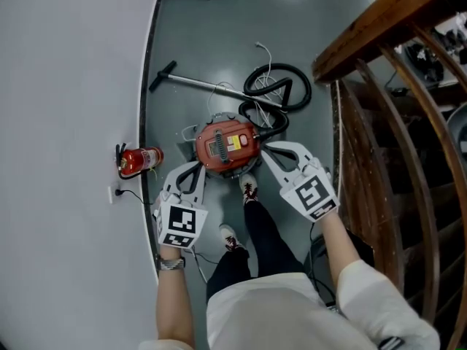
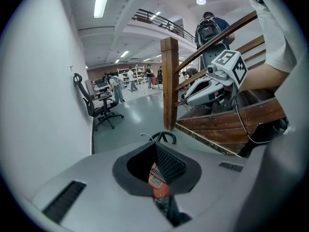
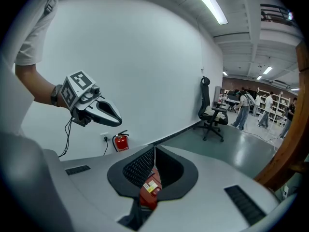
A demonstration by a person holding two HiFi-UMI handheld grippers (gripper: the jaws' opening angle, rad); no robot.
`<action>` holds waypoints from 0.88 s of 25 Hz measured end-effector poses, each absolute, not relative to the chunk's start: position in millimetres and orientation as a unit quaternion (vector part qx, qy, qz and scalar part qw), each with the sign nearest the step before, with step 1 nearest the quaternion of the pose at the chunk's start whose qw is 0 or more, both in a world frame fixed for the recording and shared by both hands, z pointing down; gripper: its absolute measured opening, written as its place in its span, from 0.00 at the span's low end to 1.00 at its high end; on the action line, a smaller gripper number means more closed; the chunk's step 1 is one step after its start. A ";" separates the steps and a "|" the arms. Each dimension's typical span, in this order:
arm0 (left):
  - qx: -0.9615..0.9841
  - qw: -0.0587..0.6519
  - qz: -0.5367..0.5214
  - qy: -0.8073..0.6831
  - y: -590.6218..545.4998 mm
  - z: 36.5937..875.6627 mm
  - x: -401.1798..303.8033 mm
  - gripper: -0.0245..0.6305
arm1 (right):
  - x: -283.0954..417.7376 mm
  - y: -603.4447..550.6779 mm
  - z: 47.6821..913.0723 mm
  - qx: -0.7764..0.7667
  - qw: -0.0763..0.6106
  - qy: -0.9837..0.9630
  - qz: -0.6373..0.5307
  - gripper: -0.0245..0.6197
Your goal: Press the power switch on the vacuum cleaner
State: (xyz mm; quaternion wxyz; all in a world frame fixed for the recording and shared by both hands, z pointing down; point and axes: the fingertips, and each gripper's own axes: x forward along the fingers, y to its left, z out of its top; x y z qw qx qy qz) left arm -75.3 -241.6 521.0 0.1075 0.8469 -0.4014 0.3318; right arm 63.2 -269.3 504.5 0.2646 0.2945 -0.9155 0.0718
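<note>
Vacuum cleaner (image 1: 226,146), a red canister on the floor at frame centre, sits between left gripper (image 1: 194,170) and right gripper (image 1: 271,152), both pinched shut, empty and angled down at its lid, probably to poke the switch, which I can't pick out.

Left gripper (image 1: 194,170) and right gripper (image 1: 270,152), seemingly closed, flank red vacuum cleaner (image 1: 226,146).

Curved white wall (image 1: 66,108) at left, fire extinguisher (image 1: 139,160) at its foot. Glossy grey floor (image 1: 204,42). Wooden staircase (image 1: 394,144) at right. Black office chair (image 2: 99,105) by wall. Strip lights (image 3: 205,4) on ceiling. Shelves (image 2: 137,74) far back. Balcony railing (image 2: 159,21) above.
</note>
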 end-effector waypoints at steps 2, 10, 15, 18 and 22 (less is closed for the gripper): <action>0.846 0.109 0.330 -0.405 -243.5 524.8 -75.5 0.04 | 64.9 -270.6 510.9 0.294 0.268 -0.915 0.070 0.09; 0.846 0.113 0.330 -0.402 -253.5 547.5 -68.5 0.04 | 71.5 -278.4 536.1 0.303 0.261 -0.912 0.086 0.09; 0.848 0.118 0.331 -0.396 -259.2 563.6 -64.0 0.04 | 70.2 -282.3 552.6 0.299 0.269 -0.912 0.081 0.09; 0.849 0.121 0.331 -0.394 -262.6 573.2 -63.9 0.04 | 68.5 -285.8 562.6 0.299 0.268 -0.911 0.088 0.09; 0.848 0.125 0.331 -0.395 -266.8 585.0 -65.5 0.04 | 67.1 -289.2 579.5 0.297 0.275 -0.910 0.093 0.09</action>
